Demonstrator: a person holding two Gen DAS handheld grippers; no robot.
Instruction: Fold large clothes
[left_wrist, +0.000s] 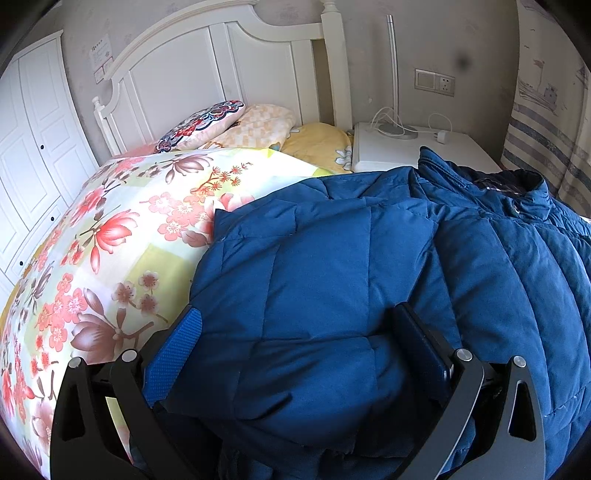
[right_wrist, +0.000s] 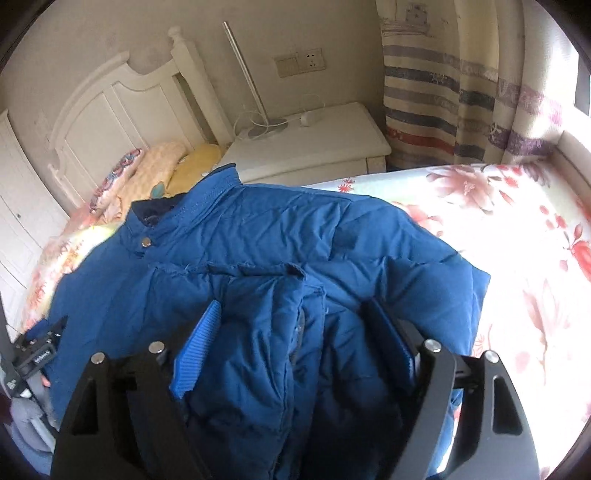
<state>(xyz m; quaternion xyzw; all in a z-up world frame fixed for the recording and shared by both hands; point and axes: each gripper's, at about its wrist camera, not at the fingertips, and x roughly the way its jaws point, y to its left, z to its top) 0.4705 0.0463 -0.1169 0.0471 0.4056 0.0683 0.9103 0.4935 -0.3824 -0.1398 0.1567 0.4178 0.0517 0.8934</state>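
Observation:
A large blue padded jacket (left_wrist: 369, 251) lies on a bed with a floral cover (left_wrist: 122, 236). Its collar (left_wrist: 517, 199) points toward the headboard. In the left wrist view my left gripper (left_wrist: 295, 332) stands open, with a bulge of the jacket's bottom part between its blue pads (left_wrist: 188, 339). In the right wrist view the jacket (right_wrist: 258, 243) shows its snap collar (right_wrist: 147, 240). My right gripper (right_wrist: 291, 325) is open too, with the jacket's front edge bunched between its fingers (right_wrist: 201, 343). The left gripper's body (right_wrist: 40, 350) shows at the left edge of that view.
Pillows (left_wrist: 229, 125) lie at the white headboard (left_wrist: 221, 62). A white nightstand (left_wrist: 413, 147) with a lamp (left_wrist: 395, 74) and cables stands beside the bed. A striped curtain (right_wrist: 461, 96) hangs at the right, a white wardrobe (left_wrist: 33, 155) at the left.

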